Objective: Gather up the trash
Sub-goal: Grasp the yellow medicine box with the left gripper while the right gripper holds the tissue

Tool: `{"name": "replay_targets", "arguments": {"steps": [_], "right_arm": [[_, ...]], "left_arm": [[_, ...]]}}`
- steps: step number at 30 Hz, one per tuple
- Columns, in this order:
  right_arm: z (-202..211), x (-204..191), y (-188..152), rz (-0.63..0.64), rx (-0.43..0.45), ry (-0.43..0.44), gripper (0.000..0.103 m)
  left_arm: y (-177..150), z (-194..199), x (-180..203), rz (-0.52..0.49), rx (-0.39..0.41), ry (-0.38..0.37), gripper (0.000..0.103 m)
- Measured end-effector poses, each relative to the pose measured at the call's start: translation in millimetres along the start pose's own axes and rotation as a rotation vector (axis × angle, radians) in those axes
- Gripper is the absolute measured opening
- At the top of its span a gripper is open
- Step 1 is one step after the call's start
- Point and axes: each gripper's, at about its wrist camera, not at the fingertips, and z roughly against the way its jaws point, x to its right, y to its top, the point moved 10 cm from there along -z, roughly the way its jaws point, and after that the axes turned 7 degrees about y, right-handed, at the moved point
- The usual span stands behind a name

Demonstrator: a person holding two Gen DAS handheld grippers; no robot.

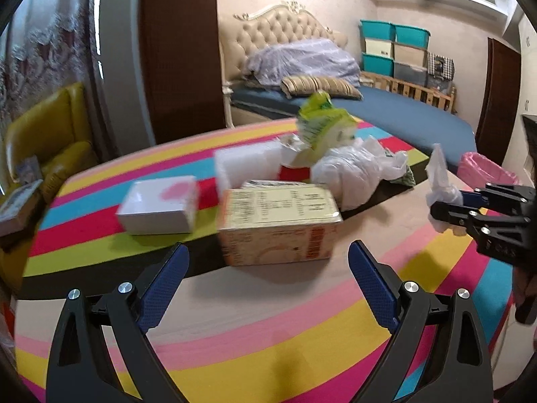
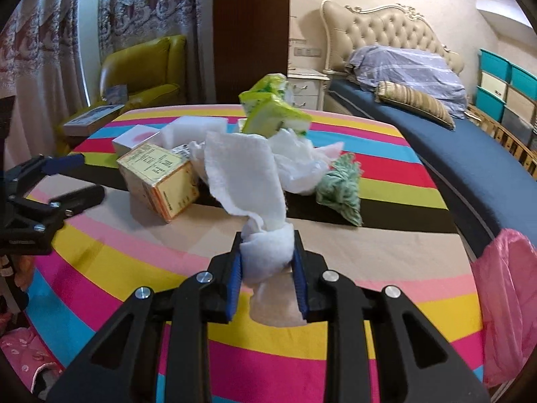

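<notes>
my right gripper (image 2: 268,265) is clamped on a crumpled white paper towel (image 2: 248,181), lifted clear of the striped tablecloth (image 2: 302,346) so it can swing to the pink trash bag (image 2: 510,305) hanging at the table's right edge. my left gripper (image 1: 268,285) is spread wide and empty, lined up on the yellow carton (image 1: 278,225), likely my next pick. more rubbish sits behind: a white box (image 1: 157,205), a plastic bag (image 1: 355,168), a green wrapper (image 1: 322,124).

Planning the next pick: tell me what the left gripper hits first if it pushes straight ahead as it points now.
Most likely the yellow-orange box. The left gripper is open and empty, and the box sits on the striped table centred just beyond its fingertips. The white box lies off to the left of that line. Depth is uncertain.
</notes>
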Motion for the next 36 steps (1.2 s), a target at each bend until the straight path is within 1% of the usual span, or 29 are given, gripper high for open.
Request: {"name": "replay_targets", "arguments": {"steps": [3, 6, 7, 9, 11, 13, 15, 17, 19, 22, 24, 26, 29, 32, 34, 36], "right_arm": [[8.4, 7.3, -3.0, -0.010, 0.016, -0.008, 0.027], [13.7, 14.1, -4.8, -0.008, 0.021, -0.015, 0.027], [14.3, 15.0, -5.4, -0.008, 0.021, -0.017, 0.027], [15.9, 20.1, -6.0, -0.013, 0.024, -0.018, 0.027], [18.1, 22.0, -5.4, -0.015, 0.031, -0.017, 0.027], [20.0, 23.4, -3.9, -0.011, 0.038, -0.019, 0.027], [22.4, 25.8, -1.8, -0.007, 0.045, -0.023, 0.027], [25.3, 29.4, 1.2, -0.006, 0.052, -0.028, 0.027], [27.4, 31.2, 2.8, -0.004, 0.059, -0.030, 0.028], [30.7, 33.7, 6.1, 0.006, 0.069, -0.037, 0.028], [34.3, 34.7, 8.4, 0.010, 0.078, -0.043, 0.028], [38.0, 35.3, 10.0, 0.012, 0.087, -0.048, 0.028], [42.9, 35.9, 9.8, 0.002, 0.100, -0.054, 0.029], [42.4, 28.8, 5.2, -0.004, 0.096, -0.049, 0.030], [42.0, 21.6, 3.6, -0.003, 0.098, -0.040, 0.030], [41.7, 12.5, 3.5, -0.003, 0.105, -0.027, 0.030]], "left_arm": [[-3.1, -10.2, 9.9, 0.037, -0.040, -0.021, 0.090], [-7.3, -14.9, 13.6, 0.139, -0.071, -0.037, 0.090], [-6.7, -15.9, 14.9, 0.153, -0.073, -0.036, 0.090], [-1.7, -19.4, 15.1, 0.171, -0.071, 0.011, 0.090], [5.3, -22.7, 13.4, 0.194, -0.069, 0.039, 0.090], [14.0, -30.2, 9.2, 0.224, -0.080, 0.095, 0.090], [22.4, -42.8, 5.7, 0.254, -0.108, 0.145, 0.090], [27.8, -52.6, 1.4, 0.272, -0.133, 0.215, 0.090], [33.8, -60.6, 0.1, 0.290, -0.141, 0.254, 0.090], [38.9, -74.2, 1.2, 0.271, -0.159, 0.314, 0.090], [35.1, -77.1, 1.2, 0.244, -0.177, 0.335, 0.090], [27.9, -74.2, 2.0, 0.226, -0.184, 0.306, 0.090], [16.9, -57.5, -7.9, 0.189, -0.159, 0.308, 0.090], [1.9, -41.8, -28.6, 0.177, -0.145, 0.313, 0.090], [-11.8, -33.7, -44.0, 0.172, -0.167, 0.313, 0.090], [-21.0, -26.2, -52.8, 0.182, -0.165, 0.272, 0.090]]}}
